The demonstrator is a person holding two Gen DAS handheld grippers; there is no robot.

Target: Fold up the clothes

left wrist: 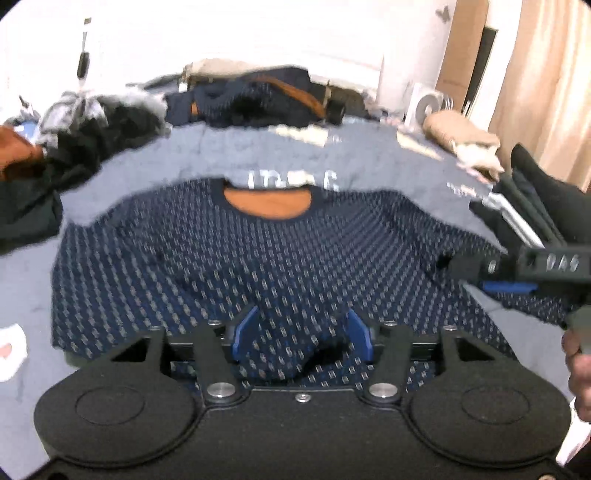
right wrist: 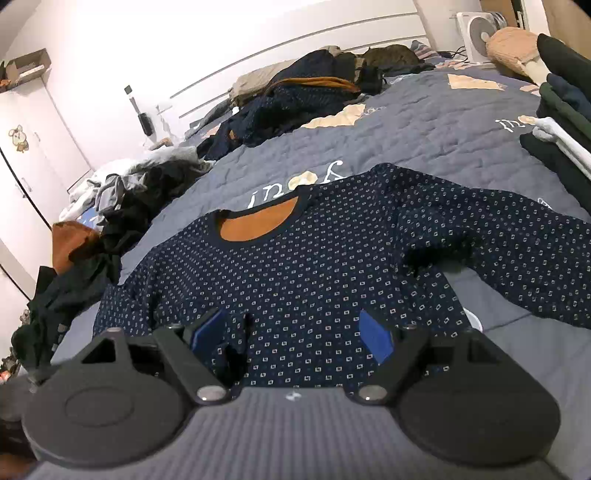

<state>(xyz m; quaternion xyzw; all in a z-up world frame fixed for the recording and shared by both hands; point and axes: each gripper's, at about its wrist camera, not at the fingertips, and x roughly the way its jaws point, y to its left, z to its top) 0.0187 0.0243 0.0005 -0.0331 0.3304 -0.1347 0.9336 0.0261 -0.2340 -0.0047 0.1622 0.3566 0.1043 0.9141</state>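
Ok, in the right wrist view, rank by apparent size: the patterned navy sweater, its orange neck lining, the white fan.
1. Patterned navy sweater, largest.
2. Orange neck lining.
3. White fan; it sits far back, so true size is unsure.

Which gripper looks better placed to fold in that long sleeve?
Probably the right gripper: the navy sweater's outstretched sleeve lies on its side. The left gripper sits at the hem's middle.

A grey quilted bedspread [right wrist: 424,122] with pale lettering covers the bed. A small white fan [right wrist: 476,31] stands by a tan plush toy [right wrist: 513,46]; a white wardrobe [right wrist: 33,155] stands left.
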